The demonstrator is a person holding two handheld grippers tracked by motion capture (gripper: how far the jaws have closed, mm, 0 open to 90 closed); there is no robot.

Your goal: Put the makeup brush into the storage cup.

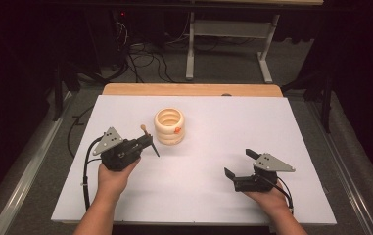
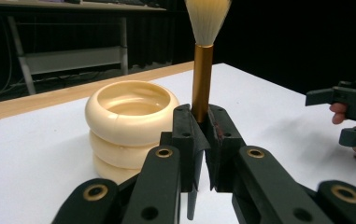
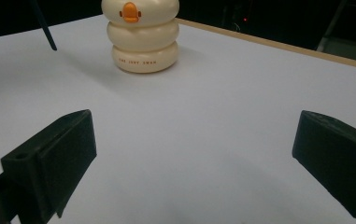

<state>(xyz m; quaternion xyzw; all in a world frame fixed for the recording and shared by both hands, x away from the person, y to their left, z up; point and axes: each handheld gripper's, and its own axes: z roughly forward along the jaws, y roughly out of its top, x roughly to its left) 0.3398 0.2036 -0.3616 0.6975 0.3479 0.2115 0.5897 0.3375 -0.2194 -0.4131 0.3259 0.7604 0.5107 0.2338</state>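
Left tool point(image 2: 202, 140) clamps brush point(image 2: 202, 79) beside cream ringed cup point(image 2: 130, 122).

you can read small orange lettering, roughly "the ivory swan", on the bottom ring of the cream holder point(image 3: 140, 35).

White-topped table point(image 1: 213, 161) with wooden far edge, cream ringed holder point(image 1: 169, 126) directly on it.

Bright white table point(image 1: 272, 127) under overhead light, dark surroundings, soft faint shadows, slightly soft focus
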